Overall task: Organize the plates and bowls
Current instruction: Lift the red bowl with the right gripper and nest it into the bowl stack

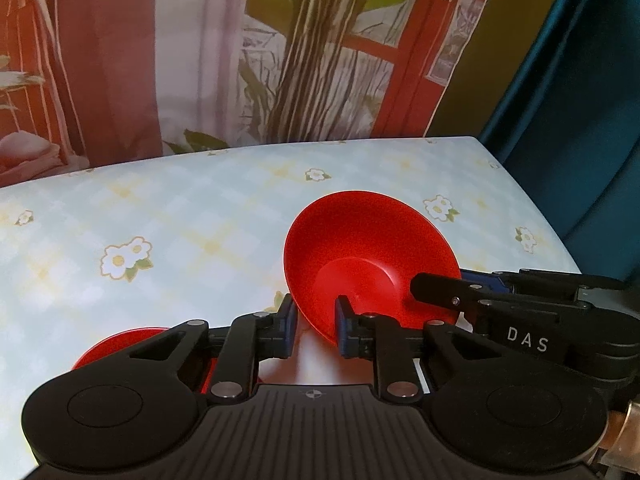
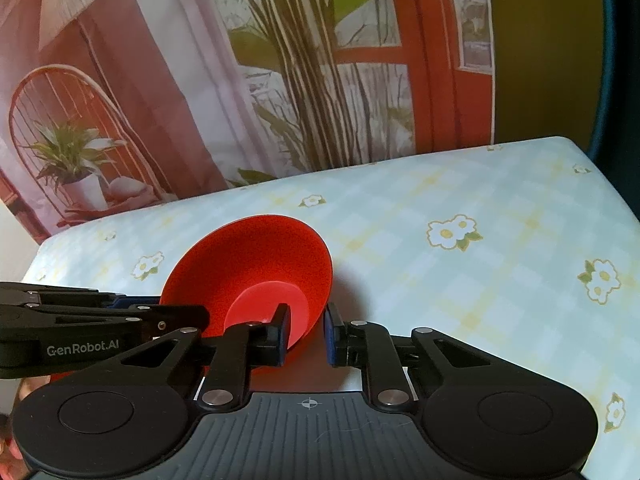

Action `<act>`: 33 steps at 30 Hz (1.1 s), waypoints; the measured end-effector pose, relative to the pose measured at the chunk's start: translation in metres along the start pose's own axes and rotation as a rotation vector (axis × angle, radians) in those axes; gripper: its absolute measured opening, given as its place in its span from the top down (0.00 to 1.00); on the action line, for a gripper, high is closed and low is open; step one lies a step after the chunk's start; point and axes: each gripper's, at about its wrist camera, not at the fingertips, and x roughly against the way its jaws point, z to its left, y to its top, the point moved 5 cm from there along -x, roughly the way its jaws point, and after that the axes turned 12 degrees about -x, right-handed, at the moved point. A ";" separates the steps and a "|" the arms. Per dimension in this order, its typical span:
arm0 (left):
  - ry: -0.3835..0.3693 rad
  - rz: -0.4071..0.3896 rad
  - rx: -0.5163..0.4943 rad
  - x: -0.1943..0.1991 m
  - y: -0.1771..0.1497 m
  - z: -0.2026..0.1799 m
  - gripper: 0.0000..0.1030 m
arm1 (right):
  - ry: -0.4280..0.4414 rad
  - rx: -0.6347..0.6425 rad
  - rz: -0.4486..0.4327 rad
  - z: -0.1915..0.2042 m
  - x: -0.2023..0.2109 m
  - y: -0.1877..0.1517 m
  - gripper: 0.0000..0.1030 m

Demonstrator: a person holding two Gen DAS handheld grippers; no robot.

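A red bowl [image 1: 372,248] hangs tilted on its side above the flowered tablecloth, with its opening turned toward the cameras. In the left wrist view my left gripper [image 1: 316,324] is shut on the bowl's lower rim, one finger inside and one outside. My right gripper [image 1: 436,288] comes in from the right and clamps the rim on that side. In the right wrist view the same red bowl [image 2: 256,256] sits with its edge between the pads of my right gripper [image 2: 306,332], which is shut on it, while my left gripper [image 2: 188,312] holds the left rim.
A second red dish [image 1: 116,344] lies on the table [image 1: 180,216] at the lower left, mostly hidden behind my left gripper. A printed backdrop [image 1: 280,60] stands along the table's far edge. A dark blue curtain [image 1: 580,120] hangs past the right edge.
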 end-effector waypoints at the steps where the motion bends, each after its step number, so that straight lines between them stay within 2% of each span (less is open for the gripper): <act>1: 0.005 -0.002 -0.003 0.002 0.000 -0.001 0.79 | 0.002 0.002 -0.002 0.001 0.002 0.000 0.85; 17: 0.039 -0.073 -0.016 0.064 -0.008 0.001 0.79 | 0.027 0.040 -0.037 0.040 0.042 -0.005 0.85; 33: 0.051 -0.129 0.019 0.122 -0.024 0.027 0.79 | 0.060 0.082 -0.033 0.093 0.058 -0.021 0.85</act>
